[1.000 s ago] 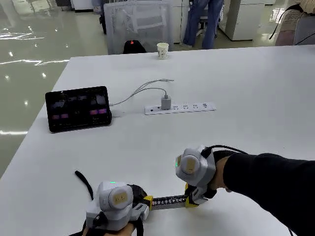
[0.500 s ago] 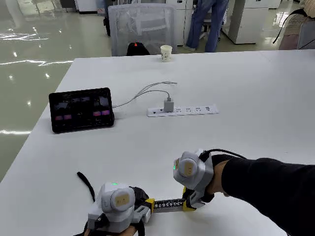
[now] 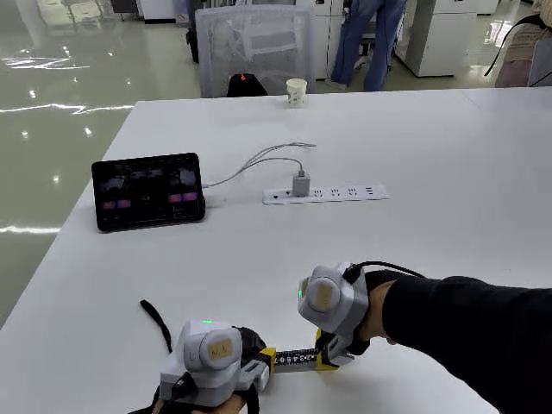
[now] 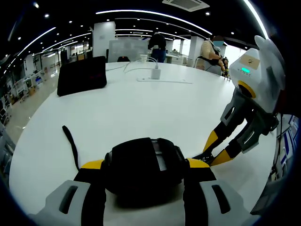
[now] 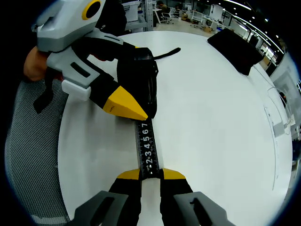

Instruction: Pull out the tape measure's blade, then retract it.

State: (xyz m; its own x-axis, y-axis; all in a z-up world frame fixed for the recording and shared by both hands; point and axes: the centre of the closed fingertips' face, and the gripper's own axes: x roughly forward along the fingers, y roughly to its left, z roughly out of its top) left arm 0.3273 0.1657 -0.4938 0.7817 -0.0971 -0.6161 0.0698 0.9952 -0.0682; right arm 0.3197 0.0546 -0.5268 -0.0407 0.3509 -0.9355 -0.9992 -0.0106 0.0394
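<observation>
The black tape measure case point(image 4: 143, 165) sits on the white table point(image 3: 448, 181), and my left gripper point(image 4: 143, 186) is shut on it, its yellow-tipped jaws pressing both sides. The case's black wrist strap point(image 4: 70, 143) trails to the left. A short length of blade point(image 5: 146, 150), numbered up to about 7, runs from the case point(image 5: 141, 80) to my right gripper point(image 5: 150, 175), which is shut on the blade's end. In the head view both grippers are at the near edge, the left gripper point(image 3: 259, 360) and the right gripper point(image 3: 326, 358) close together with the blade point(image 3: 295, 356) between them.
A dark tablet point(image 3: 148, 190) stands at mid-left. A white power strip point(image 3: 328, 193) with a plugged charger and cable lies in the middle. At the far edge stand a paper cup point(image 3: 296, 91) and a mesh chair point(image 3: 254, 47), with people beyond.
The right gripper has moved left toward the case, and the exposed length of blade between the grippers is shorter. The left gripper still holds the case.
</observation>
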